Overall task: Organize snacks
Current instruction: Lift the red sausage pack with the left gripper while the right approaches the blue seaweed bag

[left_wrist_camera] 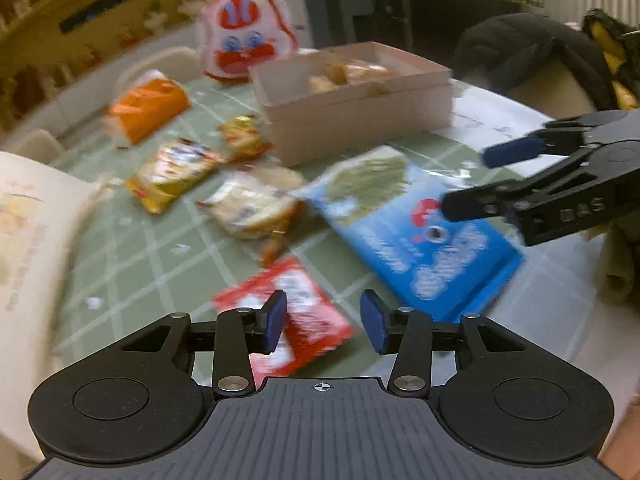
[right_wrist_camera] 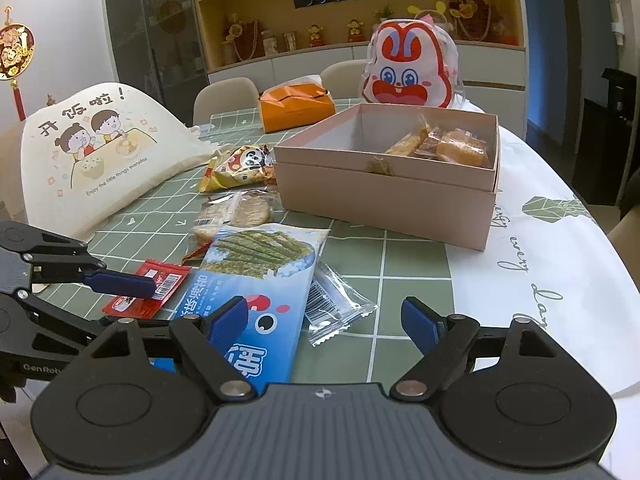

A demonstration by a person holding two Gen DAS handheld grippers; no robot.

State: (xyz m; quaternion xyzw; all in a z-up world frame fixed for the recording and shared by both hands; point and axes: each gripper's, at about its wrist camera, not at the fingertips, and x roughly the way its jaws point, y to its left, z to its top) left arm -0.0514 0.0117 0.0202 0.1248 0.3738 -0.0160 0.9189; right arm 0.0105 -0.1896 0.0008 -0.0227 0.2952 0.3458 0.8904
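Green grid tablecloth (right_wrist_camera: pixel 416 264), shelving wall (right_wrist_camera: pixel 360 12) behind; my left gripper (left_wrist_camera: pixel 323 322) and right gripper (right_wrist_camera: pixel 324 322) both released, nothing gripped.

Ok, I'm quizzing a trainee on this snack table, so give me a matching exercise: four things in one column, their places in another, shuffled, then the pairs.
Things:
1. small red foil sachet
2. long blue seaweed-snack packet
3. orange wrapped pastries
4. white-and-red rabbit-face bag

Places:
A. inside the open pink cardboard box
B. on the table behind the box
C. under the left gripper's jaws
D. lying in front of the right gripper

Pairs: 1-C, 2-D, 3-A, 4-B
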